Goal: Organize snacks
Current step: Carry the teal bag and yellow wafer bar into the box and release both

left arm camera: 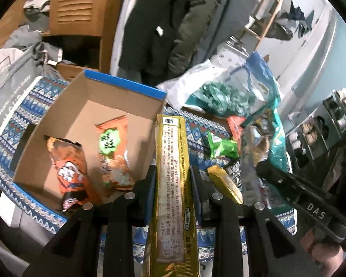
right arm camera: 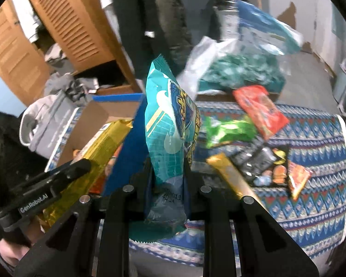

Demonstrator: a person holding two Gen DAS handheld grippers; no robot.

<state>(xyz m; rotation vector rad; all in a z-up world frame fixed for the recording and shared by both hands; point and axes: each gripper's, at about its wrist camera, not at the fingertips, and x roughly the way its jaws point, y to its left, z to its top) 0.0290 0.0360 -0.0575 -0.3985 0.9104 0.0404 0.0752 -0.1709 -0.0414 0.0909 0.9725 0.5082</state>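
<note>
Gold wafer pack [left arm camera: 173, 180] and teal chip bag [right arm camera: 170, 138], each clamped in closed fingers, should clear the cardboard box's [left arm camera: 124, 85] blue rim before release

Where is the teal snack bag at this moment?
The teal snack bag stands upright in the middle of the right wrist view, clamped in the right hand-held gripper above the patterned cloth, right of the cardboard box.

The left gripper [left arm camera: 173, 180] clamps a long gold snack packet [left arm camera: 171, 173] upright beside an open cardboard box [left arm camera: 124, 87] holding two orange snack bags [left arm camera: 68, 168] on the patterned cloth [left arm camera: 18, 117]
</note>
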